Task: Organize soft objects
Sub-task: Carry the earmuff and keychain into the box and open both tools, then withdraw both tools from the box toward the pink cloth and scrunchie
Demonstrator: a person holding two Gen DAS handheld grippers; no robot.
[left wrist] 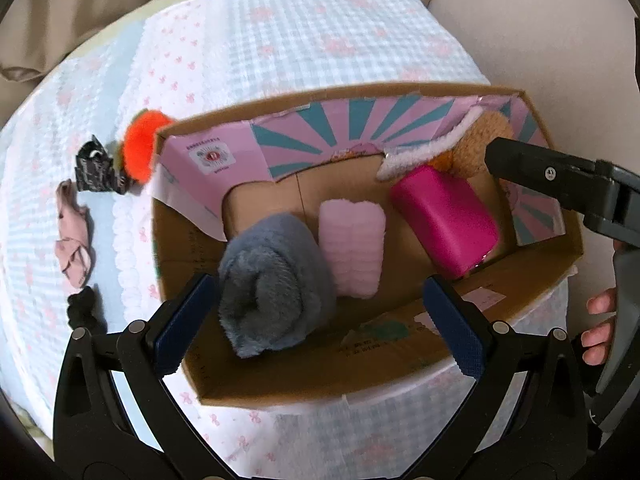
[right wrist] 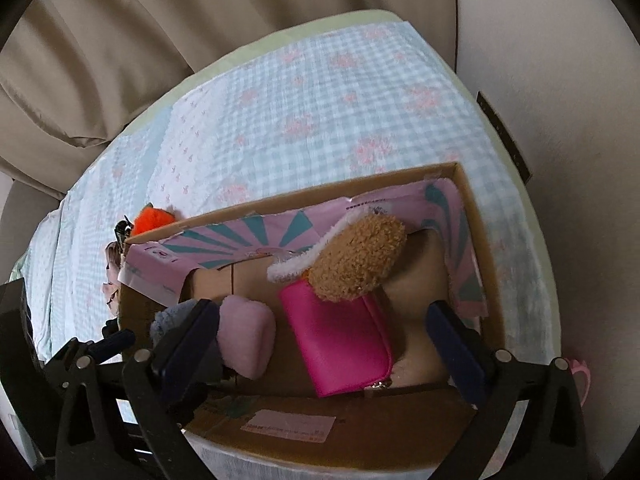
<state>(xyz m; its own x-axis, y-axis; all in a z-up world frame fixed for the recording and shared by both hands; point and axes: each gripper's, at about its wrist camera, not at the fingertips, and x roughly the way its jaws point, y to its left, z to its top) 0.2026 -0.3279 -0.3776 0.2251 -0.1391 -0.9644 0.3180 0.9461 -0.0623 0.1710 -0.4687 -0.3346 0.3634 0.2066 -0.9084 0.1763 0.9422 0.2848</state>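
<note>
A cardboard box (left wrist: 520, 276) sits open on a bed (left wrist: 280, 40) covered with a blue-and-white gingham cloth printed with pink bows. The box's inner walls are lined with pink paper bearing teal rays.

Four soft things lie inside. At the left end is a rolled grey fleece towel (left wrist: 272, 284), its spiral end facing the left wrist camera and its long axis running toward the far wall. Just beside it lies a folded pink ribbed towel (left wrist: 354, 250), its long axis also running near to far. To its right a magenta pouch (left wrist: 444, 226) lies tilted, its long axis slanting from the far wall toward the near right corner, with the zipper pull at the near end. Resting against the pouch's far end is a tan fuzzy plush (right wrist: 356, 258) with a white fluffy trim, leaning into the far right part of the box.

Outside the box, on the cloth to its left, are an orange pom-pom (left wrist: 140, 150), a black crumpled wrapper (left wrist: 94, 170), a pink fabric piece (left wrist: 74, 236) and a black scrunchie (left wrist: 82, 308).

The left gripper (left wrist: 320, 328) hovers over the box's near left part with its jaws spread wide, the grey towel lying between them but not pinched. The right gripper (right wrist: 332, 352) hangs above the box with its jaws wide apart and empty, over the pouch.
</note>
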